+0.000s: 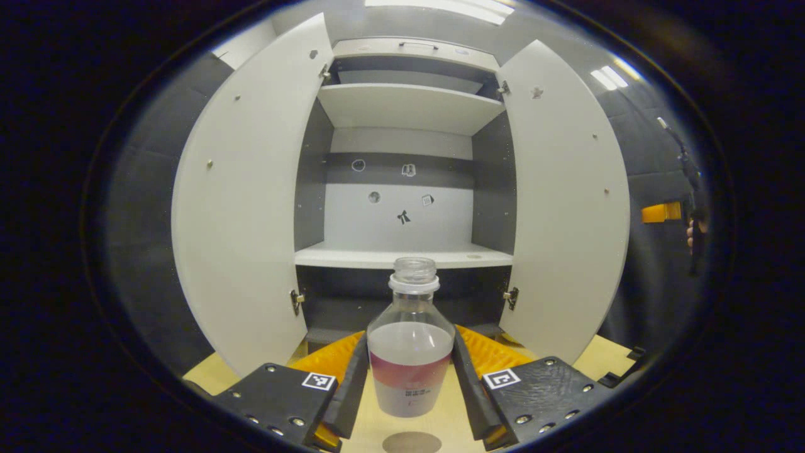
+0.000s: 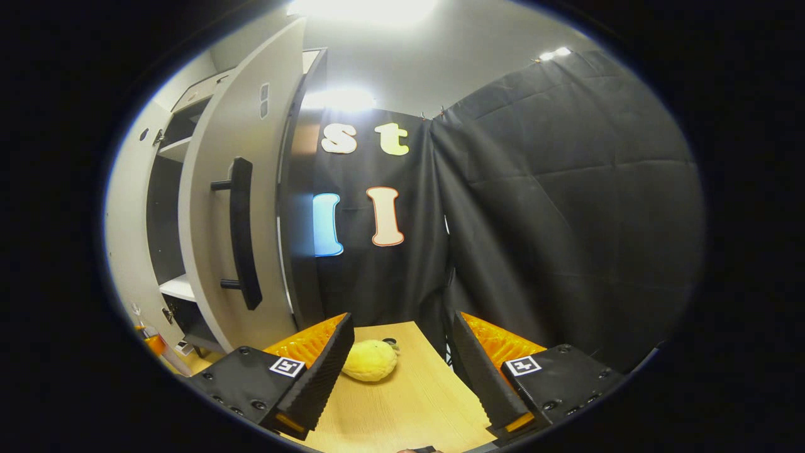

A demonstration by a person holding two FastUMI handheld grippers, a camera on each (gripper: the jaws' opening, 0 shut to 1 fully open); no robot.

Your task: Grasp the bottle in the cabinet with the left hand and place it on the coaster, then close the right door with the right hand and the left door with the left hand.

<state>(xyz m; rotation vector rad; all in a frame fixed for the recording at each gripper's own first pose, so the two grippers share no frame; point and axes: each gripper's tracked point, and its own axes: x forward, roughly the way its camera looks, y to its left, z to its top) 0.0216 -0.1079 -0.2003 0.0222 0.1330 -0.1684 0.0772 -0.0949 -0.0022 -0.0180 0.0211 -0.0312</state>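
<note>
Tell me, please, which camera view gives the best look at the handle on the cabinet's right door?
The right gripper view: the dark bar handle stands in full on the outer face of the open right door, both mounts visible. The left gripper view sees that right door from its inner face, so the handle is hidden behind the panel.

We see both views lit brightly from ceiling lights (image 1: 440, 7), blown out to white glare in the right gripper view. Fisheye distortion bows the cabinet doors (image 1: 242, 201) at the edges; shelves (image 1: 402, 107) stay sharp, interior corners shadowed.
</note>
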